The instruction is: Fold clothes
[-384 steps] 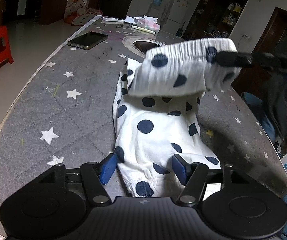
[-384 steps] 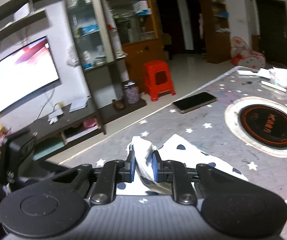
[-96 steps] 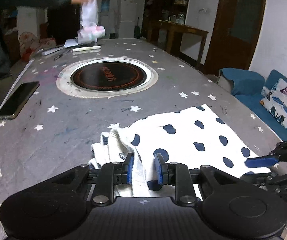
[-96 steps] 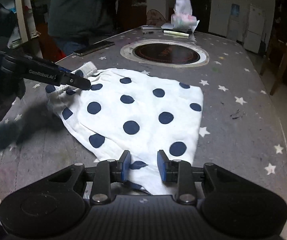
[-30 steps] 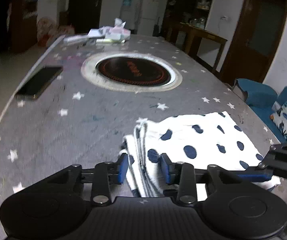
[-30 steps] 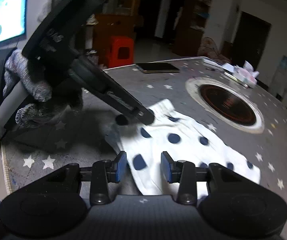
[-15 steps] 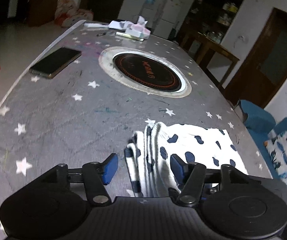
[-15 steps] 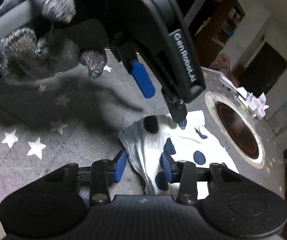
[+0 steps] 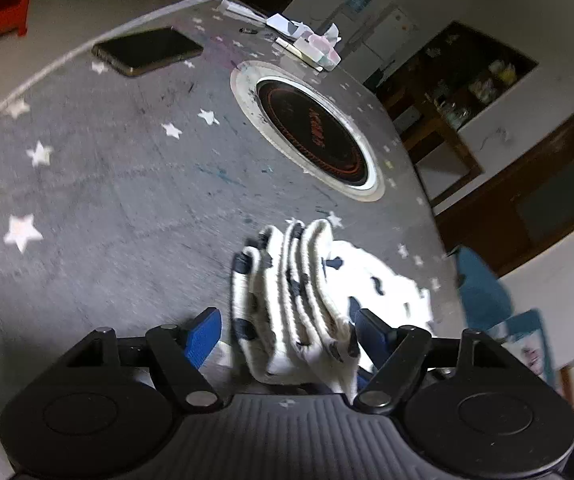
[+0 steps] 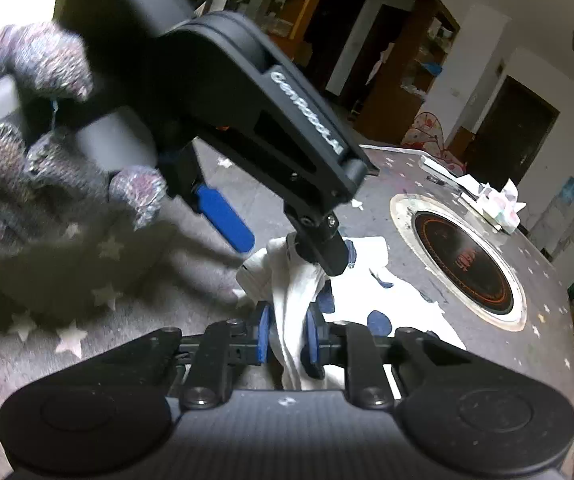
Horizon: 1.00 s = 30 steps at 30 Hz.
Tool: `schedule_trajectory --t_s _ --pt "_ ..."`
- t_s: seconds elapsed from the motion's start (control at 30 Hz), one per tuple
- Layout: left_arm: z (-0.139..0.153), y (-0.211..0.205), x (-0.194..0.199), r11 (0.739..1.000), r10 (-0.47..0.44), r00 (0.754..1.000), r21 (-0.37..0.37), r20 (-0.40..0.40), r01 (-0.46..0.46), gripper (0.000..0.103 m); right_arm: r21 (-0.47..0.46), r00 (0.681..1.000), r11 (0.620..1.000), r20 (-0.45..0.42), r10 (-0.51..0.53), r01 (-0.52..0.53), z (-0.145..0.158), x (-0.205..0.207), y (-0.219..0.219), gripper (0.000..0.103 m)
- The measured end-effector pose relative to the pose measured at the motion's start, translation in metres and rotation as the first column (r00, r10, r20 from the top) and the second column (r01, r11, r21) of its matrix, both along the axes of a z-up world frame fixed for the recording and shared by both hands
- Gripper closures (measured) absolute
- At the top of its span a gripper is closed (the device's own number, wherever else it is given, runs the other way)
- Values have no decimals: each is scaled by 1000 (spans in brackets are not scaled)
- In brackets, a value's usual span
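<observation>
The white cotton garment with navy dots (image 10: 287, 280) lies bunched at the near edge of the grey star-print table (image 9: 107, 184), at six o'clock from the round burner (image 9: 315, 136). The right tool (image 10: 287, 336) has just clenched on its gathered edge; the left tool (image 9: 287, 332) has just spread, released: a handover for the next fold. Blur hides the fold layers.
</observation>
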<state>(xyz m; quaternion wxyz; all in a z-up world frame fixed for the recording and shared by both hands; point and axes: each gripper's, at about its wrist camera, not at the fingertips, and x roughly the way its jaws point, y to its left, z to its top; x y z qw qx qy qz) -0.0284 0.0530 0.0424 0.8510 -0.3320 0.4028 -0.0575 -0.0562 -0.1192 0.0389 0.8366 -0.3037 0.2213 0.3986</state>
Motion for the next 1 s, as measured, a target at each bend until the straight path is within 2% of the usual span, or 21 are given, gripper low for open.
schedule_trajectory --t_s 0.23,0.37,0.5,0.6,0.83,1.0 --pt "-9 1 -3 990 38 999 -136 -36 -42 24 21 1000 1000 6 -7 7 5 -4 -4 87" --pt "-16 -4 -7 982 40 997 -183 -68 -52 24 39 1000 999 6 -18 17 6 -5 -7 88" --pt "-15 -8 -7 981 49 997 -185 -57 -59 24 58 1000 998 7 -22 21 10 -4 -9 89" --pt "-20 -10 -1 980 53 996 -186 -77 -67 26 65 1000 998 10 -17 16 12 -7 -10 89" --pt "-24 -19 4 983 54 995 -172 -81 -67 46 73 1000 997 -4 -11 12 10 -12 -11 89" --pt "-25 -21 6 986 71 994 -145 -78 -82 54 78 1000 997 -13 -14 15 6 -13 -11 89"
